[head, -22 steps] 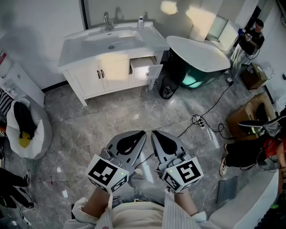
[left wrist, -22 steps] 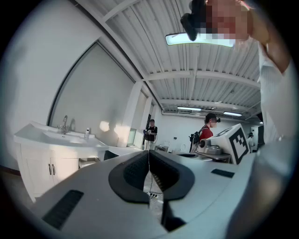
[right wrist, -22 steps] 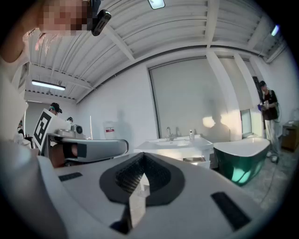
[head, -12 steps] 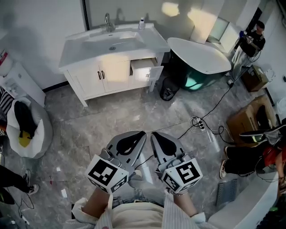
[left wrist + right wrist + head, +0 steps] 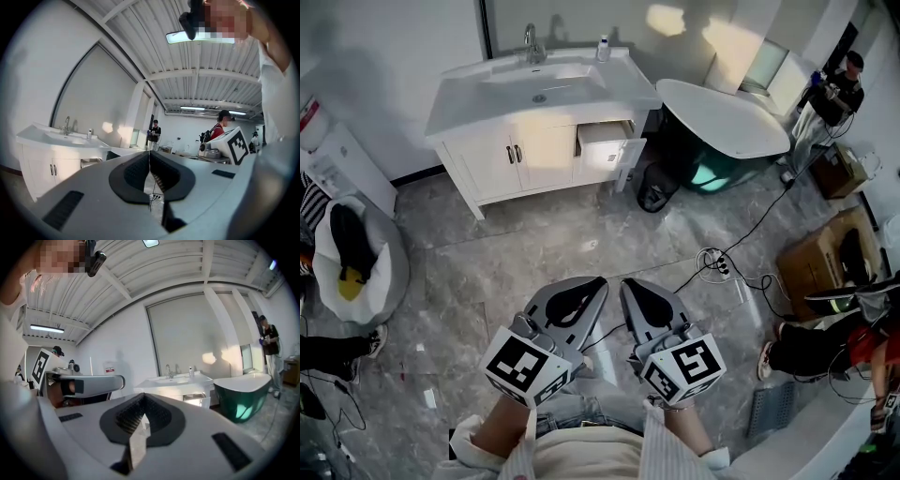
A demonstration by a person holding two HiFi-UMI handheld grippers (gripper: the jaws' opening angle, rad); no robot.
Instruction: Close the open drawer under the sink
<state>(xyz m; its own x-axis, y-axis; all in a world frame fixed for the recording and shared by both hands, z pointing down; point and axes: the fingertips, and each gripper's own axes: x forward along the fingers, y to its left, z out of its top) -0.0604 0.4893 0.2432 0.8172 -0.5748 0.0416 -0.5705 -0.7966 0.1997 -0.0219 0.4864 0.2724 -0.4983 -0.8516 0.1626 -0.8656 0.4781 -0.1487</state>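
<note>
A white sink cabinet (image 5: 542, 141) stands against the far wall, with a basin and tap (image 5: 532, 43) on top. Its right-hand drawer (image 5: 611, 150) is pulled out, open; the same drawer (image 5: 197, 401) shows small in the right gripper view. My left gripper (image 5: 598, 280) and right gripper (image 5: 625, 282) are held side by side close to my body, far from the cabinet. Both are shut with nothing between the jaws. In the left gripper view the cabinet (image 5: 44, 165) sits at the left, and the left gripper (image 5: 149, 154) points into the room.
A green-and-white bathtub (image 5: 724, 117) stands right of the cabinet, a black bin (image 5: 652, 186) between them. A power strip and cable (image 5: 715, 260) lie on the grey floor. A beanbag (image 5: 352, 258) is at the left, cardboard boxes (image 5: 825, 258) and a person (image 5: 839, 89) at the right.
The view has shifted slightly, so the cabinet sits a little lower and further right in the picture. Both grippers stay shut and side by side.
</note>
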